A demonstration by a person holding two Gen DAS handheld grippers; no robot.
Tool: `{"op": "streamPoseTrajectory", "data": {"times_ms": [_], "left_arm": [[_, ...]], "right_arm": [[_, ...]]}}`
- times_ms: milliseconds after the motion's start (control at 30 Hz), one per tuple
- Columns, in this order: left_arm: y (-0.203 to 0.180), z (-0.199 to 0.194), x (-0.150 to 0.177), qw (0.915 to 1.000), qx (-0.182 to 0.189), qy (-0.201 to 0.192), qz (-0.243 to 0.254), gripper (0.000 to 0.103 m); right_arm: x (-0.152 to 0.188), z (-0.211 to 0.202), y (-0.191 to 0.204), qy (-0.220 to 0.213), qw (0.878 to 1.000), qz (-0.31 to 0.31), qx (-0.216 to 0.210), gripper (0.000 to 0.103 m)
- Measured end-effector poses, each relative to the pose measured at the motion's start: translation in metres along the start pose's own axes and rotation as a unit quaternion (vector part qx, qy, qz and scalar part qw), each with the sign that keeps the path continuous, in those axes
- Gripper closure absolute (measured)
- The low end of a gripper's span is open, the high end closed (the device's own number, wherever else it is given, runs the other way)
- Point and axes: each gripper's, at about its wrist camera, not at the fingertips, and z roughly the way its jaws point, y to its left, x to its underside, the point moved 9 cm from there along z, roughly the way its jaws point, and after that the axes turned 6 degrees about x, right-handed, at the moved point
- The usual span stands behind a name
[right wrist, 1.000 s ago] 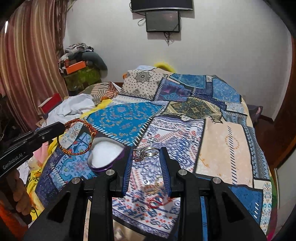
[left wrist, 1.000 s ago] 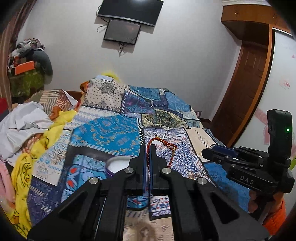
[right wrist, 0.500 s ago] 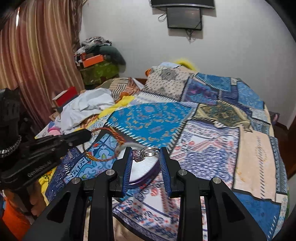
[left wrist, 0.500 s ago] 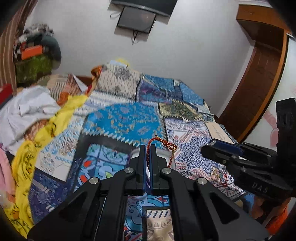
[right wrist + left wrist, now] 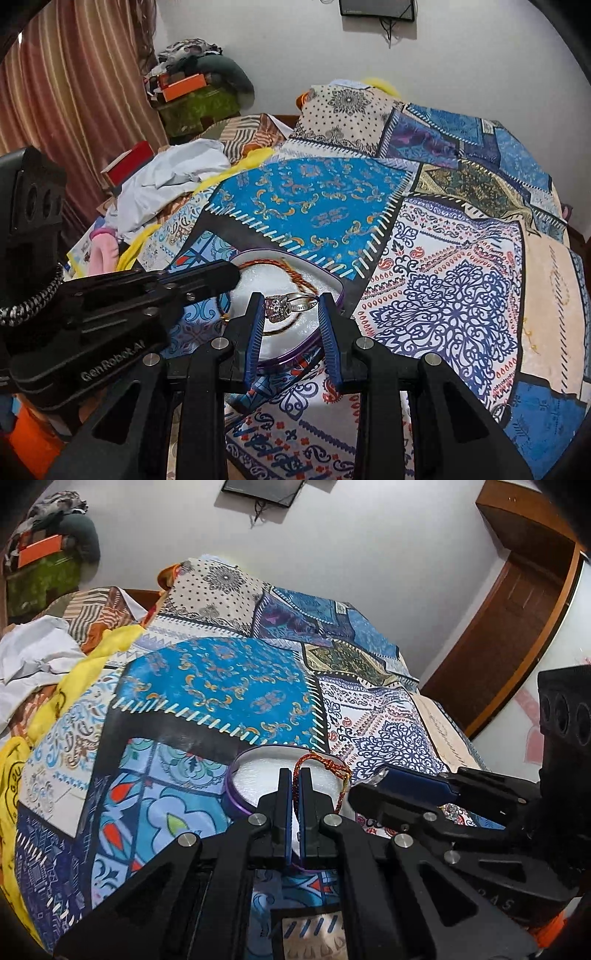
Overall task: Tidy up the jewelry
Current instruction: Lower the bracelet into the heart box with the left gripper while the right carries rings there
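Silver ring (image 5: 291, 303) with pale stone, pinched above white-lined purple tin (image 5: 334, 286).

Both grippers moved in over the purple tin (image 5: 232, 789) during the last second.

Left gripper (image 5: 294, 775): a second ago the tin sat just left of and below the jaws, partly hidden; now its white foam lies directly under and ahead of them. The red-and-gold thread bracelet (image 5: 321, 766) now hangs over the foam.

Right gripper (image 5: 291, 304): the tin was left of the jaws, beyond the tips; now it lies between and under them, with the silver ring (image 5: 286, 304) above the foam.

The two grippers are closer together, nearly touching over the tin.
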Motion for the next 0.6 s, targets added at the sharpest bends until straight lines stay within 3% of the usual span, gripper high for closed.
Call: {"op": "streamPoseTrajectory", "data": {"times_ms": [400, 600], "left_arm": [[0.005, 0.006, -0.001, 0.9996, -0.021, 0.009, 0.014, 0.1], [0.01, -0.008, -0.005, 0.9991, -0.04, -0.002, 0.013, 0.087]], "right_arm": [[0.007, 0.02, 0.001, 0.027, 1.0, 0.002, -0.005, 0.076], [0.009, 0.021, 0.001, 0.035, 0.999, 0.0, -0.006, 0.074]]}}
